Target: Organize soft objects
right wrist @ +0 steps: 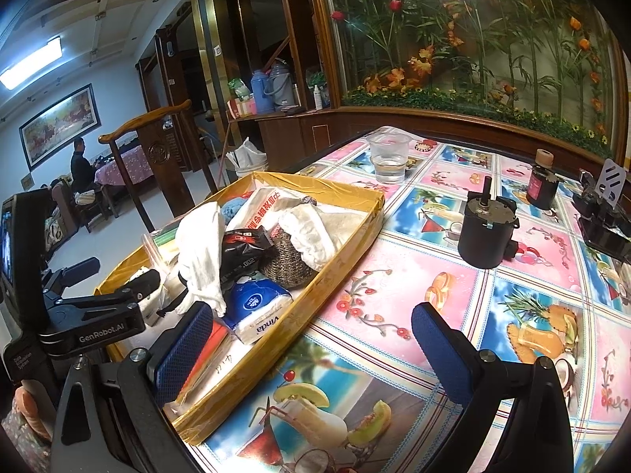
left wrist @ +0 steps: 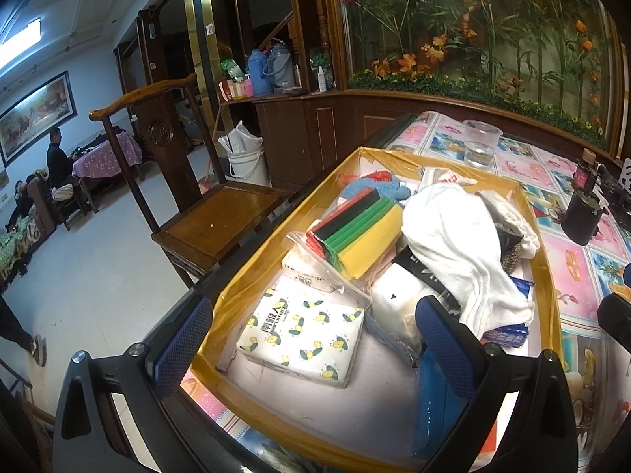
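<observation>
In the left wrist view the white cloth [left wrist: 453, 236] drapes over much of the tray's contents — a black packet [left wrist: 418, 266] and a woven item [left wrist: 510, 250] show only at their edges. A blue packet [left wrist: 508, 333] peeks from under the cloth's hem, its print unreadable. The blue fluffy thing [left wrist: 378, 191] is half hidden behind the coloured sponge pack [left wrist: 355, 232]. In the right wrist view the tissue pack [right wrist: 258, 309] is partly covered by that cloth, and the bench [right wrist: 453, 354] is cut off by the frame's lower edge.

Glossy taped cardboard tray [left wrist: 544, 260], soft white cloth [left wrist: 453, 236], glossy wooden chair [left wrist: 221, 213]
</observation>
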Motion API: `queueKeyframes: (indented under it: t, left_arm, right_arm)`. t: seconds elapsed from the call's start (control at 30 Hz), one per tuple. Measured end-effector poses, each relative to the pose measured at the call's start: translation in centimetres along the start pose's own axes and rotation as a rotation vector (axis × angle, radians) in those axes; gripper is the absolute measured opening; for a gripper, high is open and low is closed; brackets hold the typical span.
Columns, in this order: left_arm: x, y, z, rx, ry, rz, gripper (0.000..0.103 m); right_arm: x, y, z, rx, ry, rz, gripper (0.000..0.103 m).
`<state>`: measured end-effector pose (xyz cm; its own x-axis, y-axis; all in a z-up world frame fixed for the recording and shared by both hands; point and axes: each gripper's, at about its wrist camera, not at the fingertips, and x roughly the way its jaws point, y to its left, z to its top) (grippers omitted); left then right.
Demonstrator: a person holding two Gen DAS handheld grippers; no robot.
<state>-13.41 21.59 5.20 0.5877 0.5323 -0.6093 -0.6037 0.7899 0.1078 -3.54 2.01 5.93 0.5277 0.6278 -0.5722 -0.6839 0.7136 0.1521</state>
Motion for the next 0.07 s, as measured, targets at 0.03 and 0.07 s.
queueKeyframes:
  t: [0.03, 0.07]
  left_arm:
    - [-0.34, -0.14, 0.16, 0.002, -0.005, -0.01, 0.103]
    - [-0.82, -0.46, 0.36, 0.01, -0.01, -0.027, 0.103]
  right_arm:
    - [-0.14, -0.22, -0.02, 0.007, -0.002, -0.006, 0.102]
    - [-0.36, -0.63, 0.02, 0.017, -0.006, -0.013, 0.102]
